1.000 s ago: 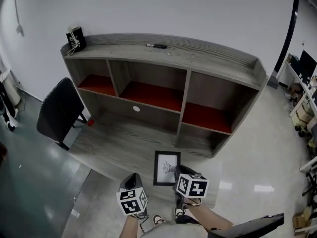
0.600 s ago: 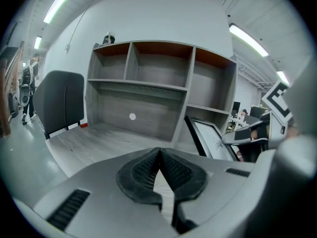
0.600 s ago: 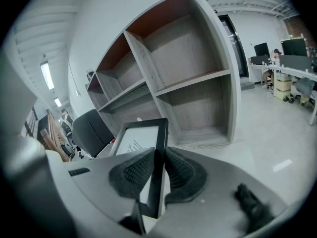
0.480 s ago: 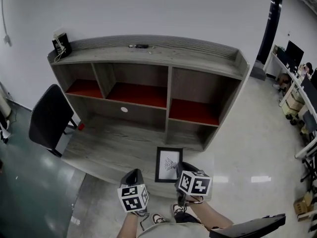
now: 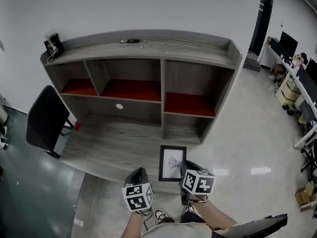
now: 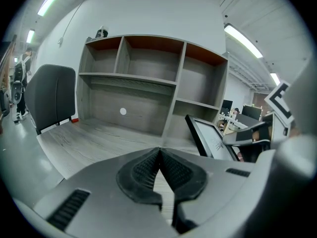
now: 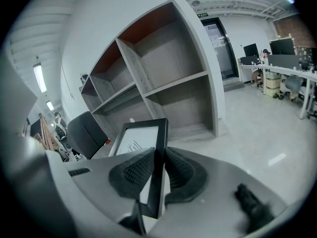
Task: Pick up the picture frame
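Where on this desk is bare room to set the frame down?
The desktop is bare from the chair across to the frame, which the right gripper holds. The three red-floored shelves look empty. The top board is free at its right; a box and a small dark item sit toward its left.

Picture frame [image 5: 172,163]: black border, white sheet, dark line sketch. Shelf unit [image 5: 198,58]: grey wood grain; shelf boards [image 5: 131,89] red. Chair [image 5: 44,120]: black. Left gripper [image 6: 159,157], right gripper [image 7: 159,165]: grey bodies, black ribbed pads [image 7: 133,172], white cubes [image 5: 199,181] with black square markers. Wall [image 5: 148,4]: white. Floor [image 5: 247,133]: pale, glossy at right; dark grey-green at left.
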Motion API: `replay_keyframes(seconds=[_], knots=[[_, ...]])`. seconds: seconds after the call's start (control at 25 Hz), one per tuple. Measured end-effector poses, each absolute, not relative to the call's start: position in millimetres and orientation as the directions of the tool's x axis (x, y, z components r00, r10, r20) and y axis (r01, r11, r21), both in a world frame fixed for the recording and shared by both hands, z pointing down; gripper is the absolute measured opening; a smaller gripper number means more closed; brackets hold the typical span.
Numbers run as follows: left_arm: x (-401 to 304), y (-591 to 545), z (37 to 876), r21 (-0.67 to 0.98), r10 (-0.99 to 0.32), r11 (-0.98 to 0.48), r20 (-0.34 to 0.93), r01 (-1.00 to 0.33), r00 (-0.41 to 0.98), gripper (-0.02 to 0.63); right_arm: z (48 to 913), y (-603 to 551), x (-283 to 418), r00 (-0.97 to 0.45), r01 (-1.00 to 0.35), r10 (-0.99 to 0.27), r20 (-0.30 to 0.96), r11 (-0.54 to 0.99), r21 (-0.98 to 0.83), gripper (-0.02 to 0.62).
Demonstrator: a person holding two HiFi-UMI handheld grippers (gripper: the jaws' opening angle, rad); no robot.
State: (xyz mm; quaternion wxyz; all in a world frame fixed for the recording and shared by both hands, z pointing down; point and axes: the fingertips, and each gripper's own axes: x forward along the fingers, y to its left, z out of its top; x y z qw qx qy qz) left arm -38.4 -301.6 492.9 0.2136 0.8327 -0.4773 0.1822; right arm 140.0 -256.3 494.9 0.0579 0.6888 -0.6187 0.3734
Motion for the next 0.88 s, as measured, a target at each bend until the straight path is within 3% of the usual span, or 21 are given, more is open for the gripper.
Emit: replay_keyframes(seconds=[0.88], knots=[[26,-199,468,0.164,-0.754,-0.417,0.487,-0.894,0.441,0.012,469,-167,203,-0.103,-0.897,-0.844,0.527,-0.150,-0.416,0.081]])
